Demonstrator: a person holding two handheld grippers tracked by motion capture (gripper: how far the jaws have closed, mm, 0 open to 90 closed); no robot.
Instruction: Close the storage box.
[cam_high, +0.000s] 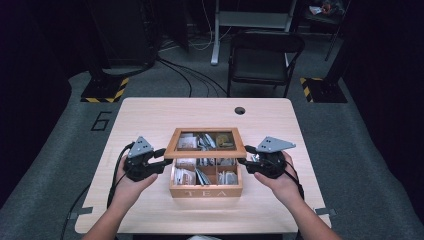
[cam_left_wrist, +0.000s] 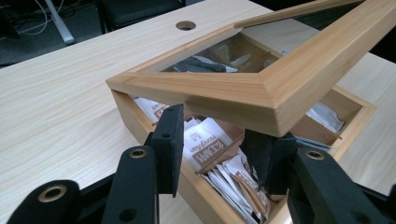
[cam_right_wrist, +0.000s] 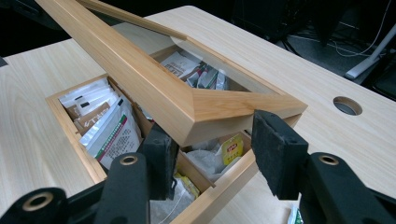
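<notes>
A wooden tea box (cam_high: 205, 192) marked TEA stands mid-table, with several tea bags (cam_high: 200, 175) in its compartments. Its glass-paned lid (cam_high: 205, 150) is tilted up at the front, hinged at the far side. My left gripper (cam_high: 161, 159) is at the lid's front left corner and my right gripper (cam_high: 242, 161) at the front right corner. In the left gripper view the lid (cam_left_wrist: 224, 91) hangs over the open left gripper (cam_left_wrist: 217, 149), one jaw beneath its corner. In the right gripper view the right gripper (cam_right_wrist: 217, 149) stands open around the lid's (cam_right_wrist: 154, 88) corner above the box wall (cam_right_wrist: 70, 128).
The light wooden table (cam_high: 150, 115) has a round cable hole (cam_high: 240, 110) near its far edge. A black folding chair (cam_high: 265, 55) stands beyond the table, and cables run across the grey floor (cam_high: 190, 75).
</notes>
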